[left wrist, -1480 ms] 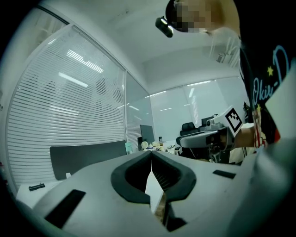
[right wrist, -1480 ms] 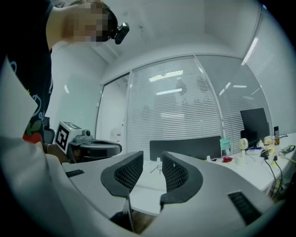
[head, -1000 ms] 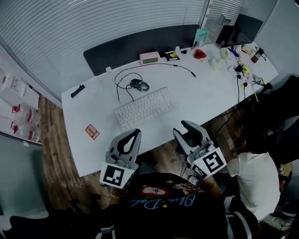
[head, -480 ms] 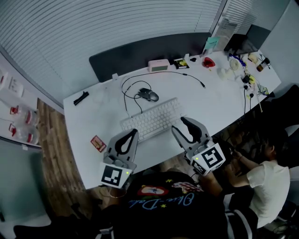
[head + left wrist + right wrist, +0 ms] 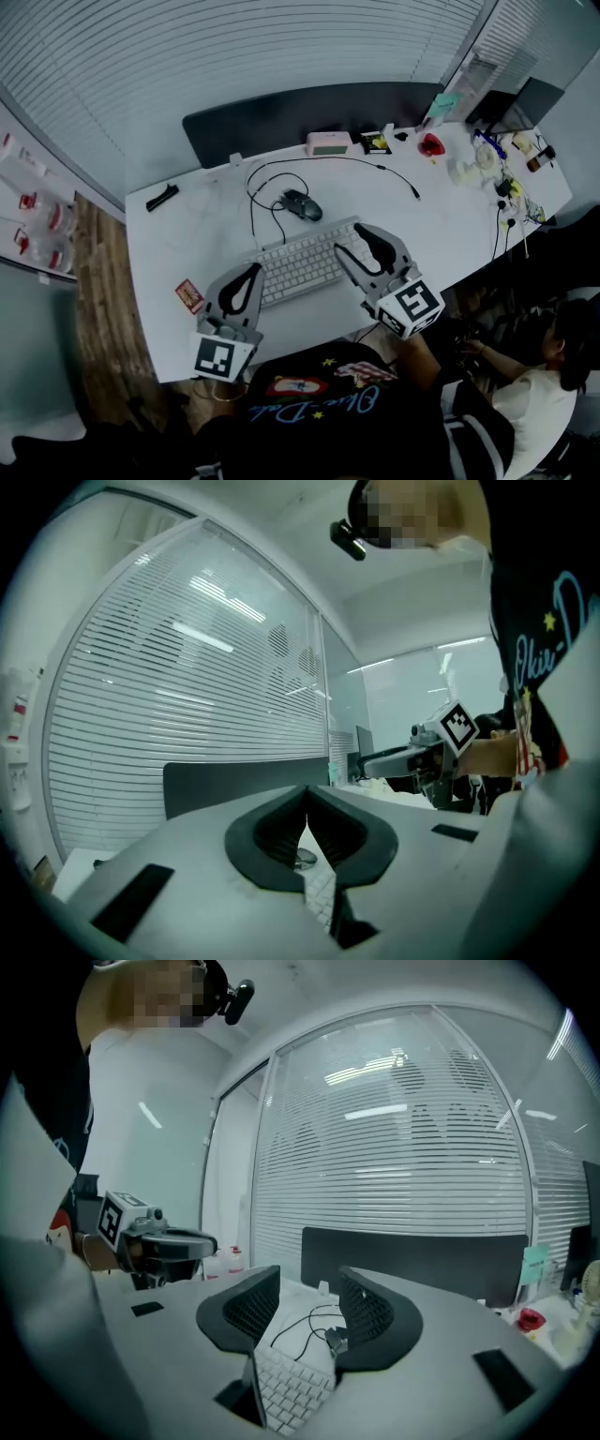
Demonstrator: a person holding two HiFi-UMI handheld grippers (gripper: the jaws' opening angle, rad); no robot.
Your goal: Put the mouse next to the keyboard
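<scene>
Dark mouse [image 5: 303, 205] behind white keyboard [image 5: 298, 266], apart

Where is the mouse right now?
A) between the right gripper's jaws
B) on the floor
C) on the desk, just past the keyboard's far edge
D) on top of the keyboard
C: the mouse lies on the desk just beyond the far edge of the keyboard.

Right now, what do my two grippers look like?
Both the left gripper and right gripper are pale grey shells with black ribbed jaw pads, each carrying a white cube printed with black square markers. You wear a black top with printed lettering.
</scene>
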